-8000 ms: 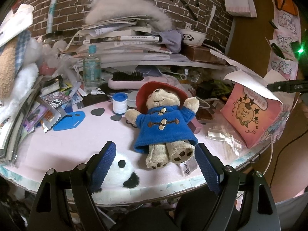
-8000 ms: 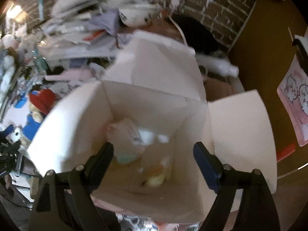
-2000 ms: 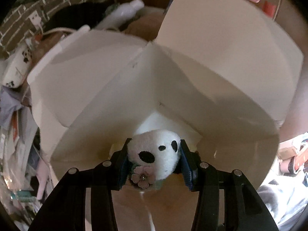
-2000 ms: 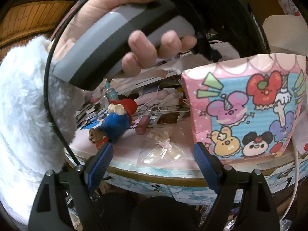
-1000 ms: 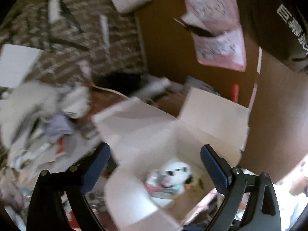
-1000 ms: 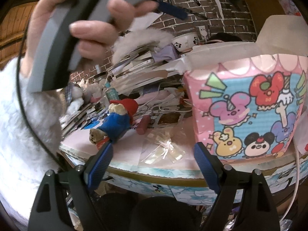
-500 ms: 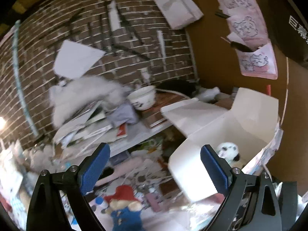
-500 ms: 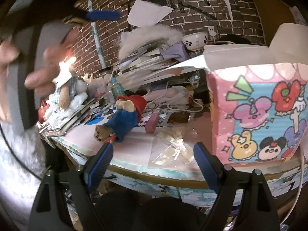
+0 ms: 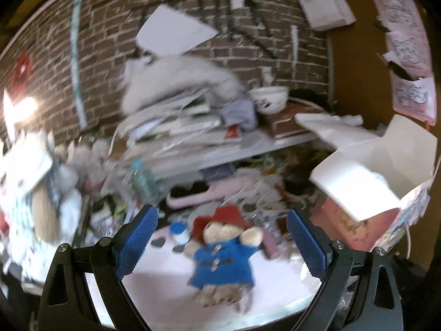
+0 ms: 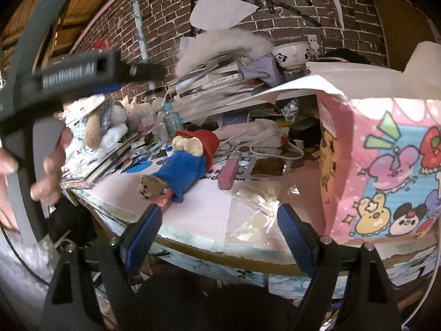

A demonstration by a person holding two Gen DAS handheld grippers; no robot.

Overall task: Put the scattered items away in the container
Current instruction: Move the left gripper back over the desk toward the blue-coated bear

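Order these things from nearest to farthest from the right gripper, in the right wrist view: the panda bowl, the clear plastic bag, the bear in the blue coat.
1. Clear plastic bag, just ahead of the fingers.
2. Bear in the blue coat, farther in, to the left.
3. Panda bowl, high at the back by the brick wall.

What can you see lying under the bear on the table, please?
The bear lies on its back on the pink table. A red tag pokes out beneath its legs, beside one foot. Whatever else sits under its blue coat is covered.
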